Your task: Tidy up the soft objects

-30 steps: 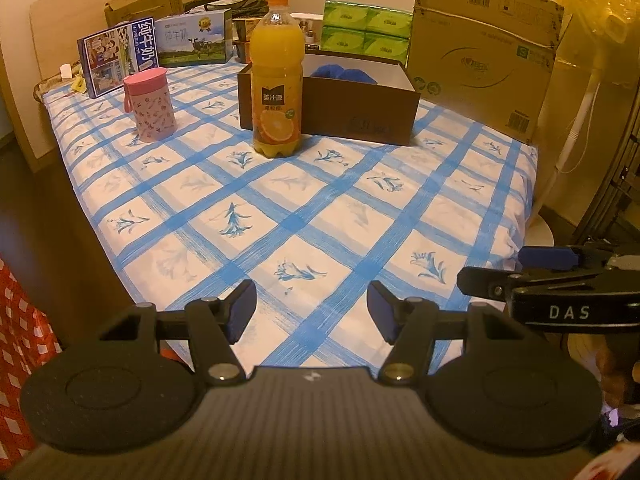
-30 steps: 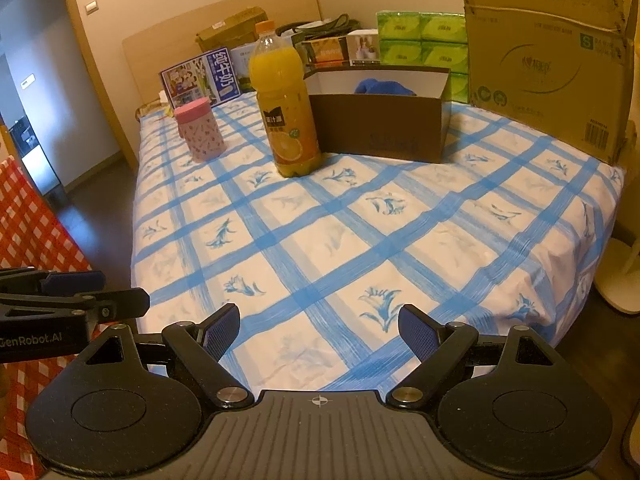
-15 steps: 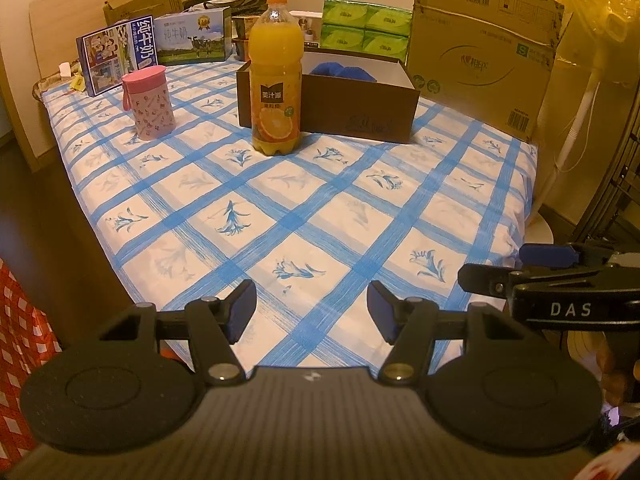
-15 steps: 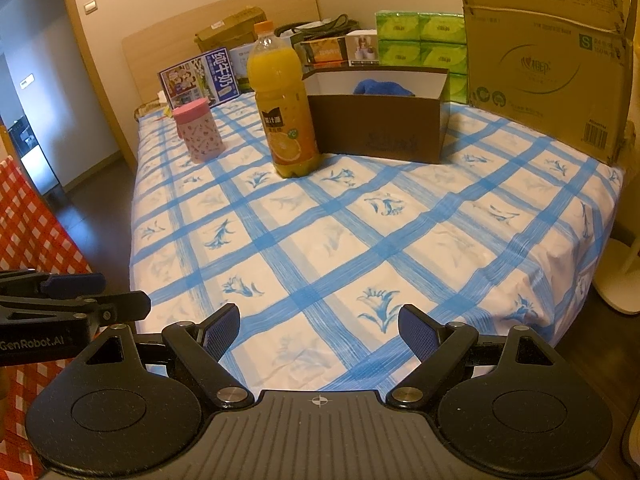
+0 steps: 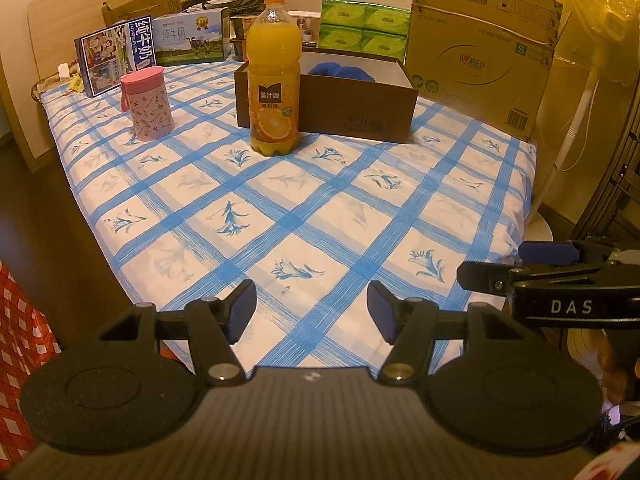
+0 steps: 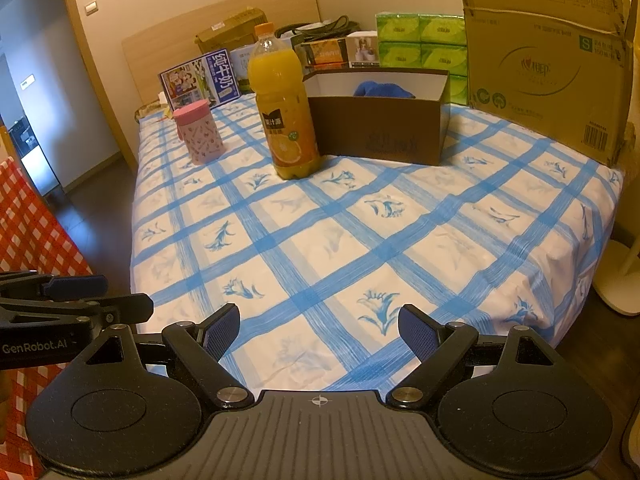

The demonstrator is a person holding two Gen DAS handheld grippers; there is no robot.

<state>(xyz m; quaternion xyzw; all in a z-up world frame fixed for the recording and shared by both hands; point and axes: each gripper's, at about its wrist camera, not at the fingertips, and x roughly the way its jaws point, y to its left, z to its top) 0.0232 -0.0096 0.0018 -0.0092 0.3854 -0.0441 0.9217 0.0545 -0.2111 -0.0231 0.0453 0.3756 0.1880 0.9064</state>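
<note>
A blue soft cloth (image 5: 343, 71) lies inside an open brown cardboard box (image 5: 352, 110) at the far side of the bed; it also shows in the right wrist view (image 6: 383, 90) inside the box (image 6: 380, 130). My left gripper (image 5: 311, 312) is open and empty above the near edge of the bed. My right gripper (image 6: 319, 334) is open and empty over the near edge too. Each gripper shows at the side of the other's view.
An orange juice bottle (image 5: 273, 80) stands in front of the box, a pink cup (image 5: 146, 101) to its left. Milk cartons (image 5: 116, 54), green tissue packs (image 5: 364, 28) and a large cardboard carton (image 5: 480, 52) line the back. A fan stand (image 5: 568, 140) is at right.
Both grippers stay open and almost still; the views shift only slightly.
</note>
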